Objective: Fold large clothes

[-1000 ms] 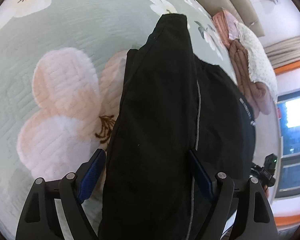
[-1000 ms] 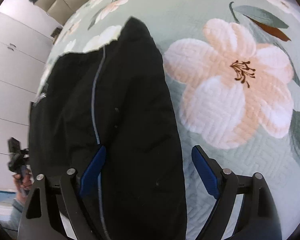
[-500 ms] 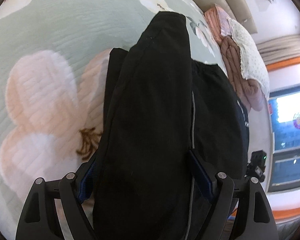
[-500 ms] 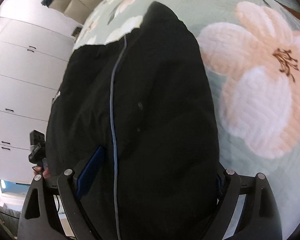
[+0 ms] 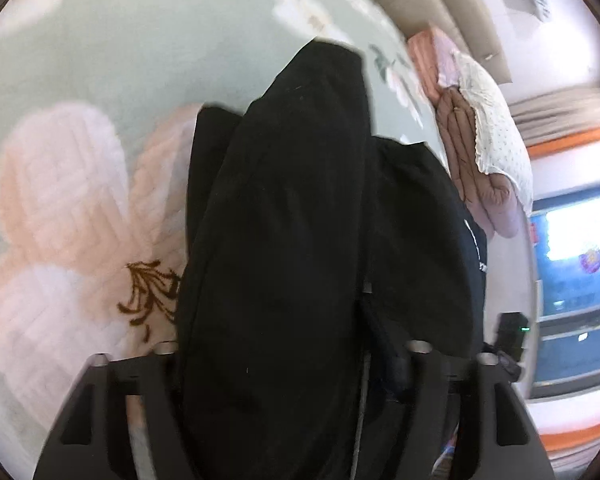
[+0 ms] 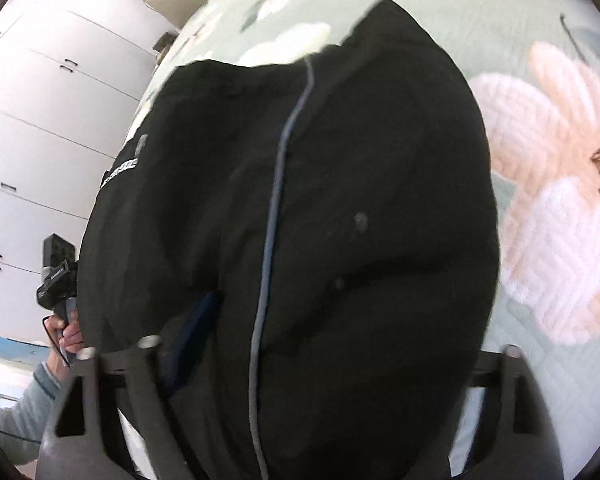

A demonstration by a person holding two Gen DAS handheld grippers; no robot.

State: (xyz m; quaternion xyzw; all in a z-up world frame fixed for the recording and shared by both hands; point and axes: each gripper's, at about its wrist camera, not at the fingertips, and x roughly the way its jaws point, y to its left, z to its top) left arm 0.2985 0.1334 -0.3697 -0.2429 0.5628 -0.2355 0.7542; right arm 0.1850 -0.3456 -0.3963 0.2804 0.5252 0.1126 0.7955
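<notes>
A black jacket (image 5: pixel 300 200) with a thin grey zip line (image 6: pixel 276 184) lies bunched lengthwise on the pale green flowered quilt (image 5: pixel 100 80). My left gripper (image 5: pixel 284 352) straddles its near end. The jaws are closing, with the thick fabric filling the gap and bulging over both fingers. My right gripper (image 6: pixel 340 332) straddles the jacket (image 6: pixel 380 160) from the other side and is closing too. Its blue left pad (image 6: pixel 196 320) presses into the cloth, and the right finger is hidden under the fabric. A hand (image 6: pixel 70 332) holding the other gripper shows at lower left.
A folded pink-brown quilt (image 5: pixel 456 152) and a white dotted pillow (image 5: pixel 496 120) lie at the bed's far right, below a beige headboard (image 5: pixel 412 4). White wardrobe doors (image 6: pixel 40 120) stand beyond the bed's left edge. The green quilt (image 6: pixel 548 208) spreads to the right.
Both pairs of jaws have narrowed onto the jacket. The right gripper has moved in over the jacket, which now fills most of its view and covers its right finger.
</notes>
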